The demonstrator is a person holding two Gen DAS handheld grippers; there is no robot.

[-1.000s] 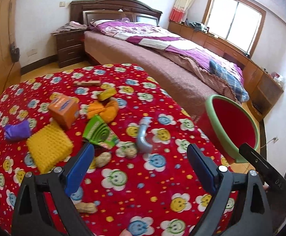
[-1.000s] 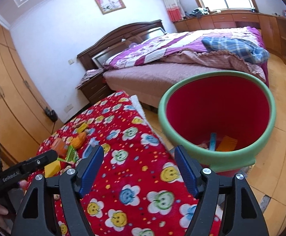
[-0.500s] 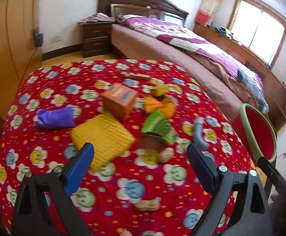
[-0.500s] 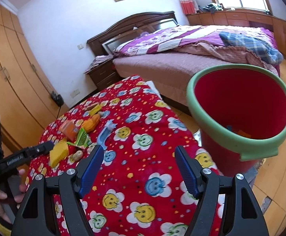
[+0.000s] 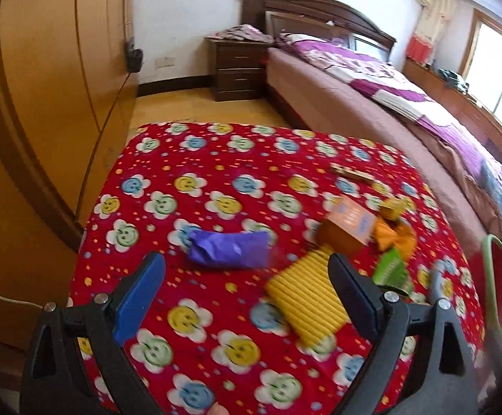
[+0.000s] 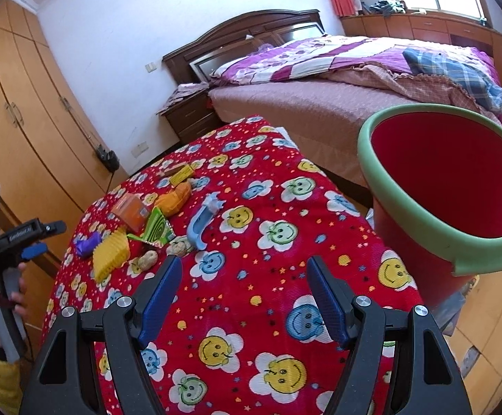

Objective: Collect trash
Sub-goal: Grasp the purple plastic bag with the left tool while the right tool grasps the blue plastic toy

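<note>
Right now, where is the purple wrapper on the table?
In the left wrist view, the purple wrapper lies on the red tablecloth, left of the yellow ribbed pad and the orange box.

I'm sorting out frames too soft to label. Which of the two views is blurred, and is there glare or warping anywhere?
Left wrist view: motion blur smears the purple wrapper and ribbed yellow sponge; the window is blown out. Right wrist view: sharp, the green-rimmed red bucket is crisp. Both: fisheye bends the wooden wardrobe, with dark corners.
</note>
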